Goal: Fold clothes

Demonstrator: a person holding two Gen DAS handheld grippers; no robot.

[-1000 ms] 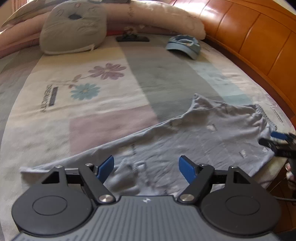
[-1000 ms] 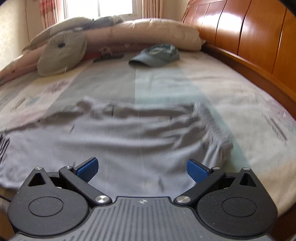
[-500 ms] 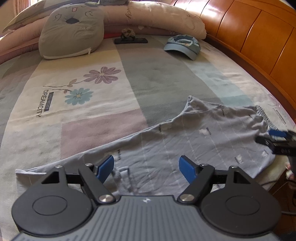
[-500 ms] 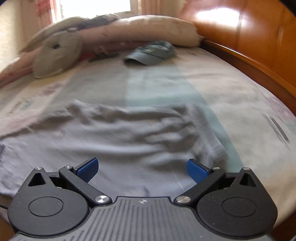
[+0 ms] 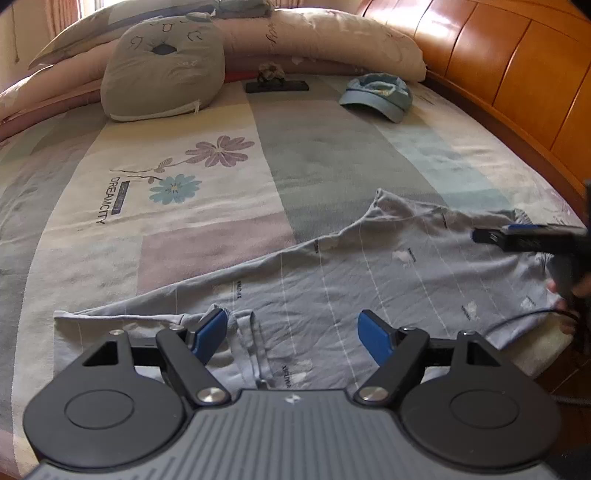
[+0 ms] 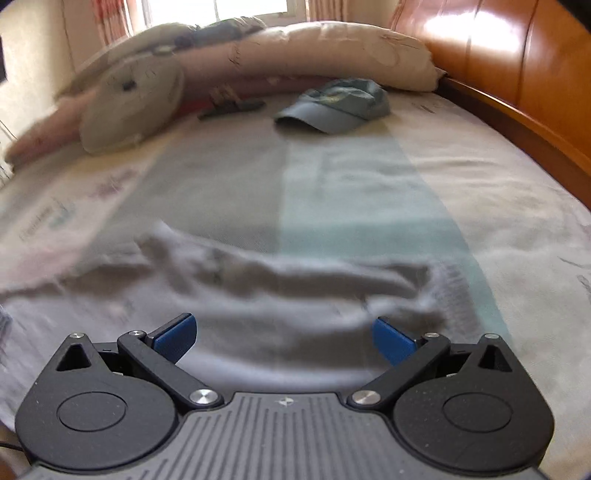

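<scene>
Bright daylight from window (image 6: 251, 9) at far end. Shiny glare on wooden headboard (image 5: 517, 74) (image 6: 498, 55). Left view sharp. Right view blurry, grey shirt (image 6: 258, 295) smeared. Both views bend round at edges, corners dark. Soft shadows under pillow (image 5: 162, 70) and cap (image 5: 376, 94).

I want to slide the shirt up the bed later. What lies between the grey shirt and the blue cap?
Only bare bedsheet: both wrist views show nothing between the grey shirt and the blue cap.
</scene>
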